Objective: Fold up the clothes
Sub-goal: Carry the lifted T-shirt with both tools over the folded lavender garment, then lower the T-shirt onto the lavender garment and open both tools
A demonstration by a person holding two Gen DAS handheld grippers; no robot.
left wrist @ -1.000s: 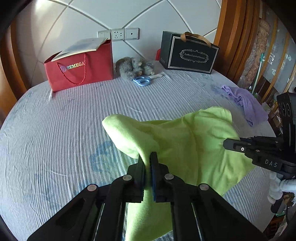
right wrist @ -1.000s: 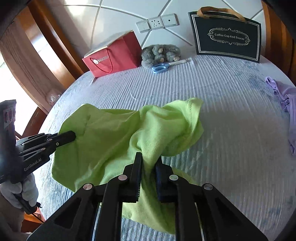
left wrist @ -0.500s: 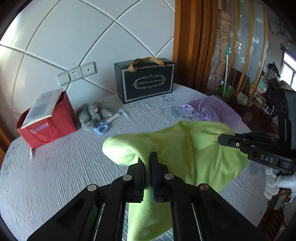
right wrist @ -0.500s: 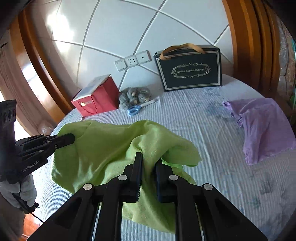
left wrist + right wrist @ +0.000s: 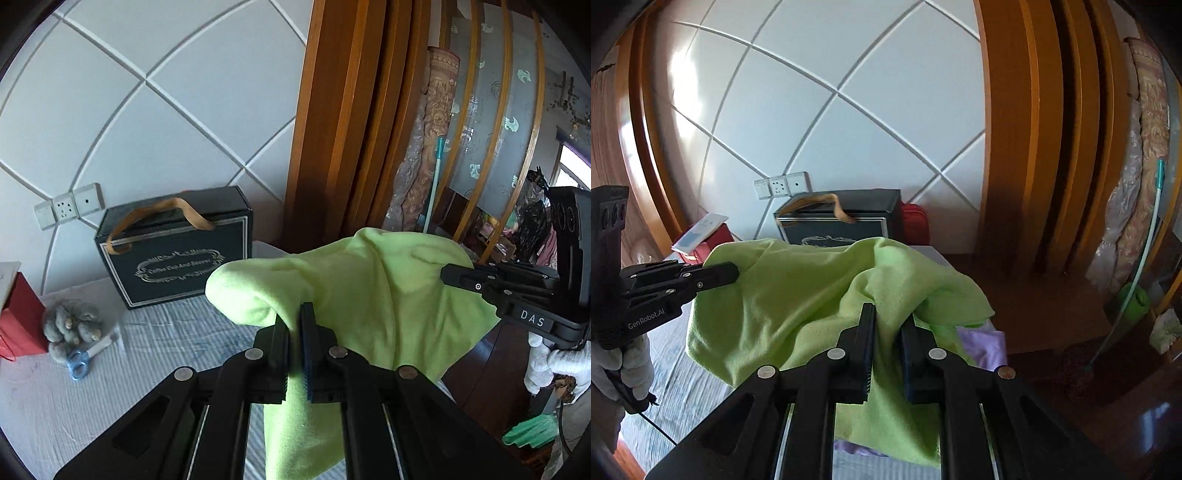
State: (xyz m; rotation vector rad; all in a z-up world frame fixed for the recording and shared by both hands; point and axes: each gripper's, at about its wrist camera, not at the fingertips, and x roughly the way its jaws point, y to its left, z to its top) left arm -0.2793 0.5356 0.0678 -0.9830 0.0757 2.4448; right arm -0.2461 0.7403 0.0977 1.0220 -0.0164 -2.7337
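Hanging between both tools: one lime-green fleece garment (image 5: 369,295), lifted off the round table w/ blue-white striped cloth (image 5: 166,332). Left gripper (image 5: 294,325) black, two-finger, jaws nearly touching, thin fold of green cloth pinched between the pads. Right gripper (image 5: 888,325) jaws a bit wider apart, clamped on a thicker bunch of the same garment. In left wrist view, right gripper's tips meet the cloth's far right edge; white-gloved hand (image 5: 554,365) below it.

Garment's long axis runs roughly side to side, gripper to gripper, top edge sagging slightly in the middle; rest drapes down toward the table, lower hem past the frame bottom.

Count, other stuff: 1 lilac garment (image 5: 982,343) on table under the green one, mostly hidden. 1 black gift box w/ tan strap handle (image 5: 173,258) upright by the wall. 1 red paper bag (image 5: 18,317), 1 grey plush toy (image 5: 74,325), 1 pr blue-handled scissors (image 5: 79,363) just beside it.
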